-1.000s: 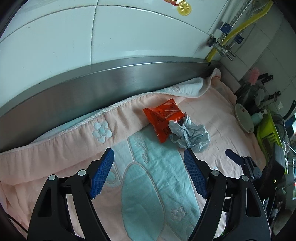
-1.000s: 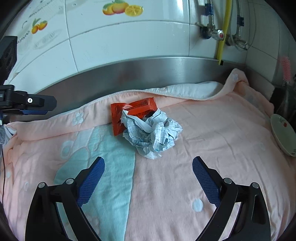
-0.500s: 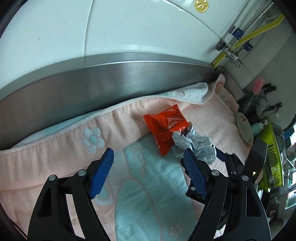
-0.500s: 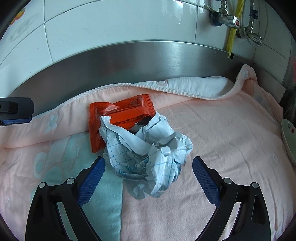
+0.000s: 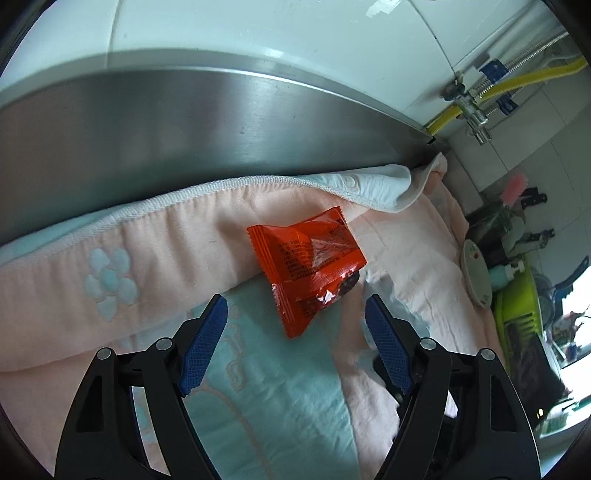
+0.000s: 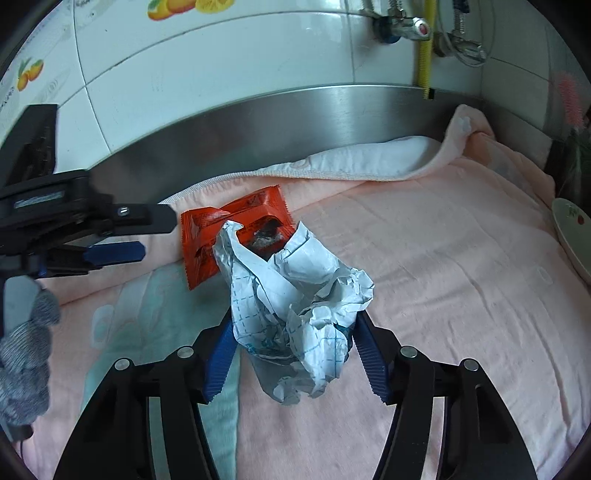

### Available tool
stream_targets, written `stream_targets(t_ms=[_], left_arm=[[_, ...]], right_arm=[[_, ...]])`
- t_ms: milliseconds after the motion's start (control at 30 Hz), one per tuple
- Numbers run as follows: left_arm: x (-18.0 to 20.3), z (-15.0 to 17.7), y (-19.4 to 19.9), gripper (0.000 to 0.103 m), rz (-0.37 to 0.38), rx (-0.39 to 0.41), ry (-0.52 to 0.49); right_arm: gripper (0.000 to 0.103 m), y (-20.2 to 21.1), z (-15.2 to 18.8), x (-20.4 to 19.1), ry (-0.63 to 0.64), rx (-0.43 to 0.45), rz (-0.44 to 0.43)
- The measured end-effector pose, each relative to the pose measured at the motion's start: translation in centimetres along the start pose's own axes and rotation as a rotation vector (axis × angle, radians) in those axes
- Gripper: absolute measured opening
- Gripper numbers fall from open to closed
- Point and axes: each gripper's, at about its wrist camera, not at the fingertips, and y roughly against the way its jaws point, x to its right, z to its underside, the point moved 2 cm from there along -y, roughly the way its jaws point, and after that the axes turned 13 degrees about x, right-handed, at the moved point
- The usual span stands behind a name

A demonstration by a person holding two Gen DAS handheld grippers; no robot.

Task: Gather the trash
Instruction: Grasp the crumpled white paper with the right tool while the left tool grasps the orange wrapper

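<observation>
An orange snack wrapper (image 5: 308, 258) lies on a pink and teal towel (image 5: 147, 236). My left gripper (image 5: 295, 338) is open just in front of it, its blue pads either side of the wrapper's near end. My right gripper (image 6: 293, 354) is shut on a crumpled white paper with blue grid lines (image 6: 295, 295) and holds it just above the towel. The wrapper also shows in the right wrist view (image 6: 218, 236), partly behind the paper. The left gripper's finger (image 6: 110, 253) shows at the left of that view.
A steel backsplash (image 5: 221, 118) and white tiled wall run behind the towel. A small plate (image 6: 572, 232), a green rack (image 5: 517, 317) and bottles stand at the right. Pipes and a tap (image 6: 417, 29) hang on the wall.
My right gripper closed on the crumpled paper and lifted it off the wrapper. My left gripper moved forward, closer to the orange wrapper.
</observation>
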Motion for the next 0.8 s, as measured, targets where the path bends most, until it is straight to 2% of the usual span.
stream_targets(t_ms=[167,300,633,733,767,800], left_arm=[[0.3,0.1,-1.4,0.075,0.017,0.007,0.021],[0.6,0.4,-2.6,0.067,0.032,-0.008,0.041],[0.1,0.6,-4.8,0.064,0.033,-0.001,0.12],[-0.3,0.9,-5.1,0.06,0.036,0.011,0.141],[-0.3,1.0,-5.1,0.056,0.04,0.017,0.143],[-0.4,1.0,-5.2,0.048,0.051,0.015,0.147]], right_arm=[[0.059,2.1,0.7,0.9,0.008,0.013,0.003],[0.059,3.3,1.2,1.3,0.009,0.018,0.006],[0.059,5.1,2.1,1.9,0.003,0.028,0.007],[0.059,5.5,2.4,1.9,0.005,0.03,0.005],[0.059,5.6,2.5,1.8,0.005,0.03,0.003],[0.059,5.7,2.5,1.8,0.006,0.03,0.002]])
